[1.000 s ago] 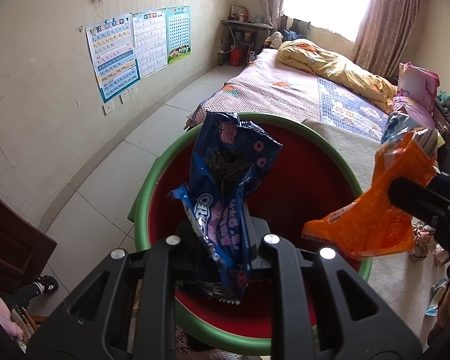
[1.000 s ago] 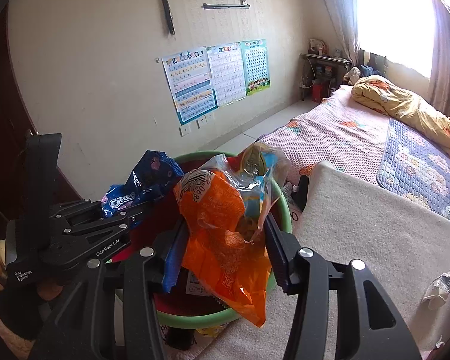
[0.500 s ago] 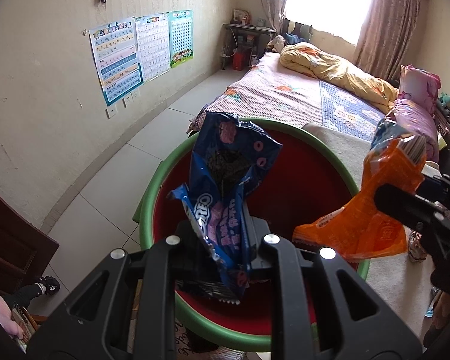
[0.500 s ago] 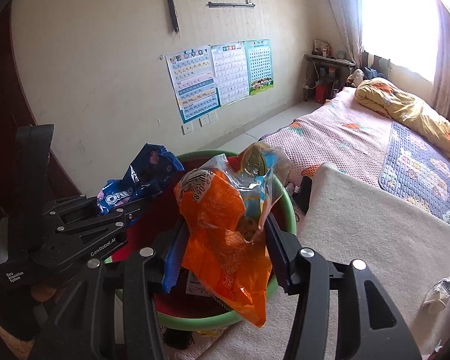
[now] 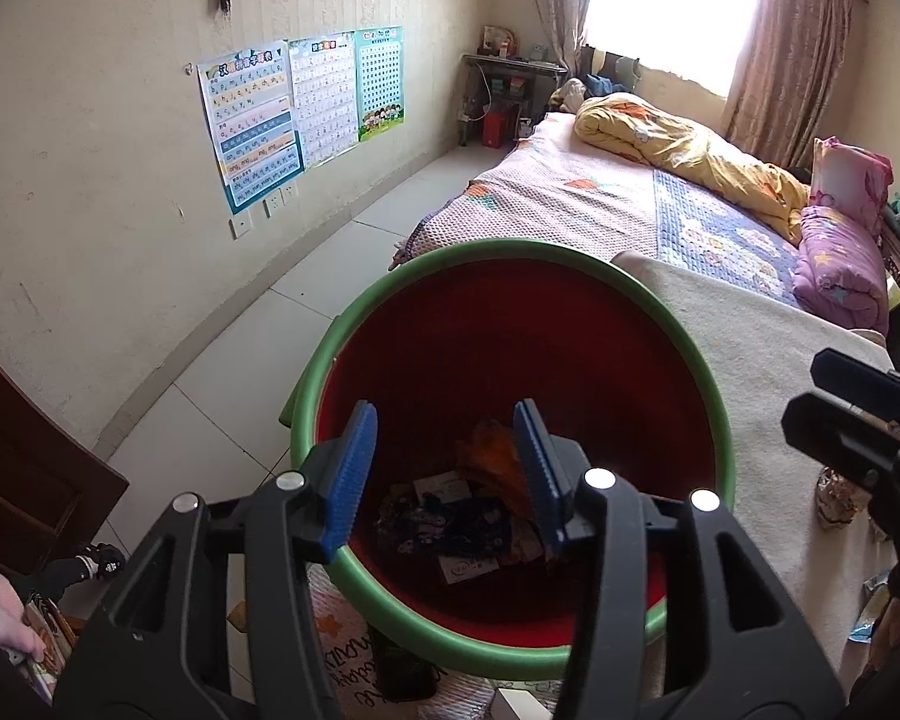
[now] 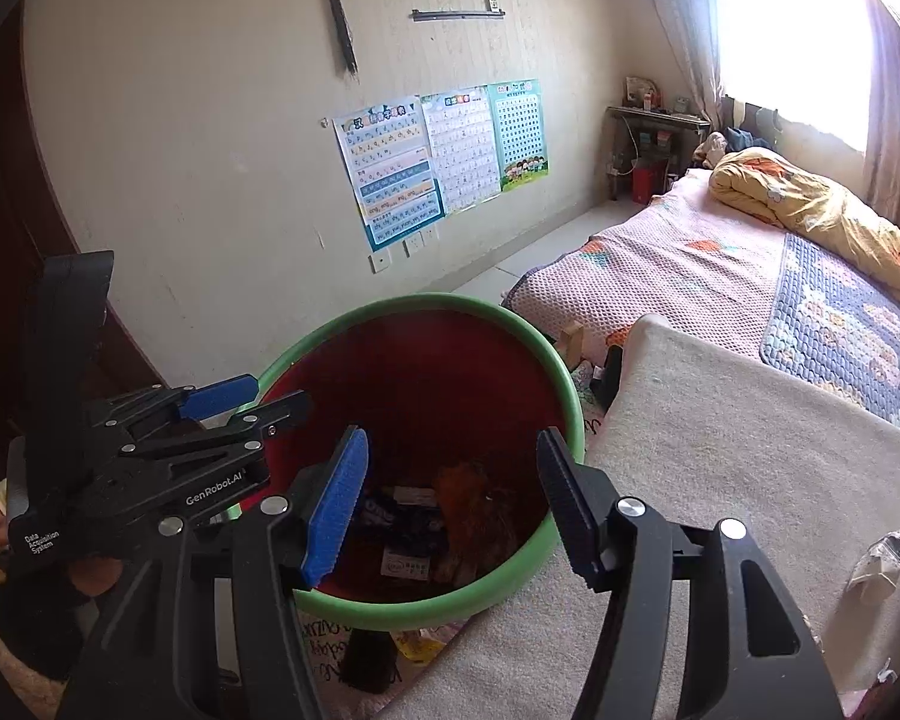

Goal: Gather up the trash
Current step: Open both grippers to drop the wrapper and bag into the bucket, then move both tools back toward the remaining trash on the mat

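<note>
A red bin with a green rim (image 5: 570,258) (image 6: 414,302) stands on the floor beside the bed. My left gripper (image 5: 444,474) is open and empty above its near rim. My right gripper (image 6: 450,498) is open and empty over the bin's right side; it also shows at the right edge of the left wrist view (image 5: 858,420). The blue Oreo wrapper (image 5: 450,525) (image 6: 384,513) and the orange snack bag (image 5: 498,468) (image 6: 468,516) lie at the bottom of the bin among paper scraps.
A cream blanket (image 6: 720,480) covers the bed end to the right of the bin. More crumpled wrappers lie on it (image 6: 888,558) (image 5: 837,498). A bed with a yellow quilt (image 5: 690,156) lies beyond. Posters (image 5: 294,108) hang on the left wall. Dark wooden furniture (image 5: 24,468) stands left.
Both grippers opened. The Oreo wrapper and the orange bag dropped into the bin. The right gripper drew back to the right.
</note>
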Action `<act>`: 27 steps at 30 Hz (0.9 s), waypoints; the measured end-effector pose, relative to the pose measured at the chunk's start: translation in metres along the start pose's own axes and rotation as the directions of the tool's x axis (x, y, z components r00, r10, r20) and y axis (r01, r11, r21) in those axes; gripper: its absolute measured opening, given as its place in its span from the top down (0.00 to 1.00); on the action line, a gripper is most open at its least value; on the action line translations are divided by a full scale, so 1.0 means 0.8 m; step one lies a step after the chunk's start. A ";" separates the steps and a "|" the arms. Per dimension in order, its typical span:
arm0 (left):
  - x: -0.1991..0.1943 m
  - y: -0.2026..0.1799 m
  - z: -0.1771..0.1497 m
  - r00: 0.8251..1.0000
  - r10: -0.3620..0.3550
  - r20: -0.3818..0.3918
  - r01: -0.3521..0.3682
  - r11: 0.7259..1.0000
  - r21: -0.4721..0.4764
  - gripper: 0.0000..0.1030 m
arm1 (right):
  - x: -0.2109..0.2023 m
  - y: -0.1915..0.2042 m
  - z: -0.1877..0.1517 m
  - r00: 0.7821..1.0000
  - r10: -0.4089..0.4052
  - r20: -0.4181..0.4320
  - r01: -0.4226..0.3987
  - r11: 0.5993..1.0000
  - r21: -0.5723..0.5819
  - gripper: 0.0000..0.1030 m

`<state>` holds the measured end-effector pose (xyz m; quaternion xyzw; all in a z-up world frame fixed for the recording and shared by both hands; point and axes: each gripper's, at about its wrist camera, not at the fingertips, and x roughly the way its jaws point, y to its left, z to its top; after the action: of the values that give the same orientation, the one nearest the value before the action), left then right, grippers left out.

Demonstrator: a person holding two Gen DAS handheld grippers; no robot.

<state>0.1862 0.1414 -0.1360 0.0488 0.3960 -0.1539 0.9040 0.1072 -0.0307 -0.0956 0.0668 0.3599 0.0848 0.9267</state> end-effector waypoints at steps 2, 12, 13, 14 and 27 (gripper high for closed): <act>-0.007 -0.006 -0.002 1.000 0.004 0.006 -0.004 1.000 0.000 0.56 | -0.013 -0.004 -0.003 1.000 0.005 0.013 -0.005 1.000 -0.001 0.44; -0.057 -0.065 -0.015 0.998 0.015 0.055 -0.015 1.000 -0.003 0.55 | -0.096 -0.054 -0.054 1.000 -0.009 0.021 0.008 0.999 0.036 0.43; -0.063 -0.074 -0.019 0.998 0.011 0.060 -0.010 1.000 -0.003 0.53 | -0.104 -0.061 -0.062 1.000 -0.012 0.017 0.011 0.999 0.043 0.43; -0.069 -0.085 -0.023 0.998 0.005 0.065 -0.005 1.000 -0.003 0.51 | -0.112 -0.067 -0.070 1.000 -0.014 0.012 0.014 0.999 0.050 0.43; -0.090 -0.212 -0.101 0.997 -0.079 -0.003 0.079 0.997 -0.006 0.48 | -0.202 -0.208 -0.168 0.987 -0.155 -0.039 0.160 0.972 0.175 0.38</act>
<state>0.0300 0.0152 -0.1325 0.0307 0.3996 -0.1882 0.8966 -0.0832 -0.2182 -0.1192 0.1192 0.3818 -0.0206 0.9163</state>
